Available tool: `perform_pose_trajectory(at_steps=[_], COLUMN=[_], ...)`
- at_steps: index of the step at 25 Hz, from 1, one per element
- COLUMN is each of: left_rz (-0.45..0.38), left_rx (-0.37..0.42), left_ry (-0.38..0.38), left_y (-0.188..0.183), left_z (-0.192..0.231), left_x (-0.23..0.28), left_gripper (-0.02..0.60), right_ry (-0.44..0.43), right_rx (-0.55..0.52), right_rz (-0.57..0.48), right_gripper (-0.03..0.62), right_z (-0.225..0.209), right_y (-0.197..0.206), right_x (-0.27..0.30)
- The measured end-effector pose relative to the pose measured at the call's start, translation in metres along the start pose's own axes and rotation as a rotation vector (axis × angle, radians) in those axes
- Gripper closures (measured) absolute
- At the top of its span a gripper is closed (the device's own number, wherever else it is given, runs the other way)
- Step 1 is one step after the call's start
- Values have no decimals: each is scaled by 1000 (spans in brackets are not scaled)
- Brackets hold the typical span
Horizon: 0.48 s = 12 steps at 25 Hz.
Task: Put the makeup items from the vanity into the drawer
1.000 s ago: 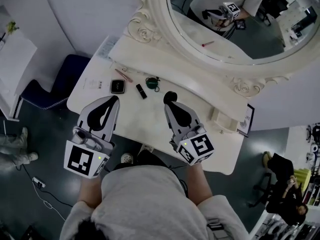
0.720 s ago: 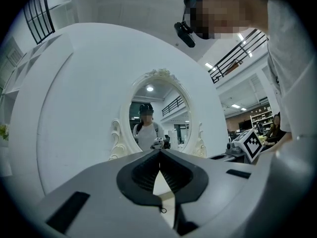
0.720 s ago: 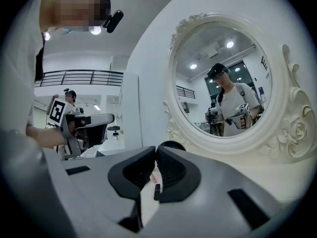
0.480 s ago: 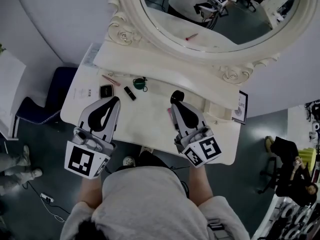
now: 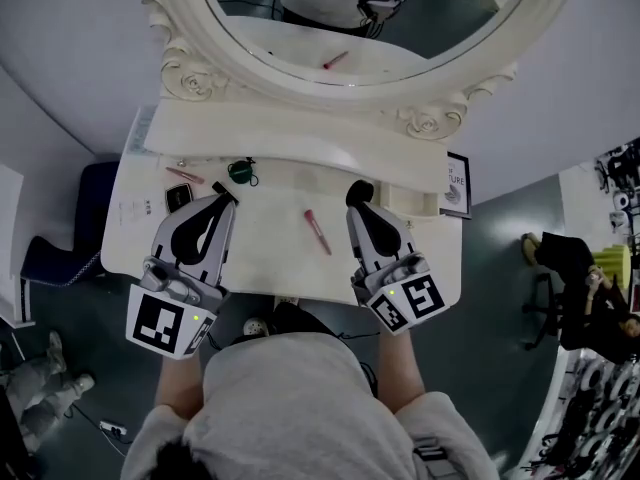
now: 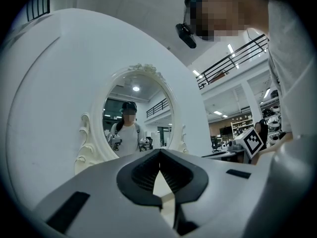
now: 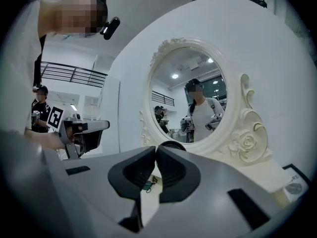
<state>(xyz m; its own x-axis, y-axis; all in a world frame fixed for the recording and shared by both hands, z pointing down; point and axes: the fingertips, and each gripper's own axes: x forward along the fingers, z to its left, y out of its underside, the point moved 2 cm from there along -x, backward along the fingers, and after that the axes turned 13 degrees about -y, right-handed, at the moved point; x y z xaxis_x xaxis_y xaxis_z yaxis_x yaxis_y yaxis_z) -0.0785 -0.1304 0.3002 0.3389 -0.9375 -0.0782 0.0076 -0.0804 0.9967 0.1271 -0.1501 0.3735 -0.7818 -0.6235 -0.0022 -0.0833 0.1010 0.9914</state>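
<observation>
On the white vanity top (image 5: pixel 275 243) lie a pink stick (image 5: pixel 318 231) in the middle, a green item (image 5: pixel 241 172), a thin pink stick (image 5: pixel 184 175) and a black compact (image 5: pixel 179 198) at the back left. My left gripper (image 5: pixel 228 198) hovers over the left part of the top, shut and empty, just right of the compact. A black round item (image 5: pixel 359 192) sits right at the tips of my right gripper (image 5: pixel 358 208), which is also shut and empty. That item peeks over the tips in the right gripper view (image 7: pixel 173 144). No drawer is in view.
A big oval mirror (image 5: pixel 350 18) in an ornate white frame stands behind a raised shelf (image 5: pixel 290 140). A framed card (image 5: pixel 457 184) leans at the back right corner. A dark blue chair (image 5: pixel 80 228) stands left of the vanity.
The head view has swung so the vanity sits further left and lower. The pink stick has come out from beside my right gripper. A small black lipstick is now hidden under my left gripper.
</observation>
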Motion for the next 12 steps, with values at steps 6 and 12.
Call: perform_pose_trajectory(at_steps=[6, 12], left_rz=[-1, 9], left_rx=[-11, -13], left_ry=[56, 81], left_y=[3, 8], left_z=[-22, -36], left_x=[18, 29], left_gripper=[566, 566], right_ry=[85, 167], right_rx=[1, -7], right_rz=[11, 90], right_gripper=[563, 563], right_z=[-23, -54], right_y=[4, 20], right_x=[-29, -57])
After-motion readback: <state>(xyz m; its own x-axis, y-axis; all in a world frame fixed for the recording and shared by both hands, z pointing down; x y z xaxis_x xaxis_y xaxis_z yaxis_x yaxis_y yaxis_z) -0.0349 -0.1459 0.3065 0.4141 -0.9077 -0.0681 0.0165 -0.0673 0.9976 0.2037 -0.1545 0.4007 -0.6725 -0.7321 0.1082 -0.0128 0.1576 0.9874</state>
